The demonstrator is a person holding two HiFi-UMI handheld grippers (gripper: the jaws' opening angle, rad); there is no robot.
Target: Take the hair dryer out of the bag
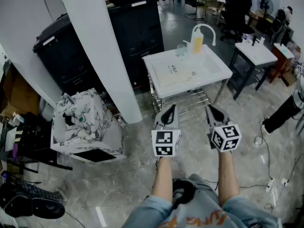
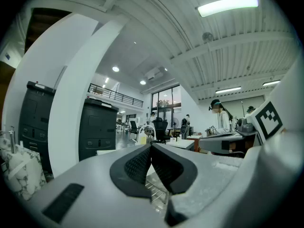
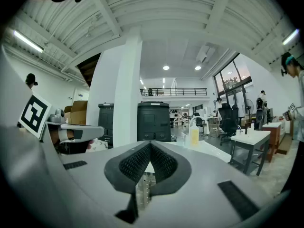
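Observation:
A flat white bag (image 1: 173, 74) with small print lies on the white table (image 1: 216, 72) ahead of me. No hair dryer shows in any view. My left gripper (image 1: 170, 111) and right gripper (image 1: 211, 111) are held side by side in the air, pointing level at the table's near edge and short of it. Both are shut with nothing between the pads. In the left gripper view the left gripper (image 2: 151, 147) has its jaws pressed together, with the table (image 2: 183, 144) beyond. The right gripper (image 3: 150, 144) looks the same, its pads touching.
A spray bottle of yellow liquid (image 1: 198, 41) and a clear cup (image 1: 181, 50) stand at the table's back. A wire shelf (image 1: 187, 102) sits under it. A white pillar (image 1: 102, 51), black cabinets (image 1: 135, 27) and a marble-patterned box (image 1: 83, 122) are on the left; a small white table (image 1: 256, 52) on the right.

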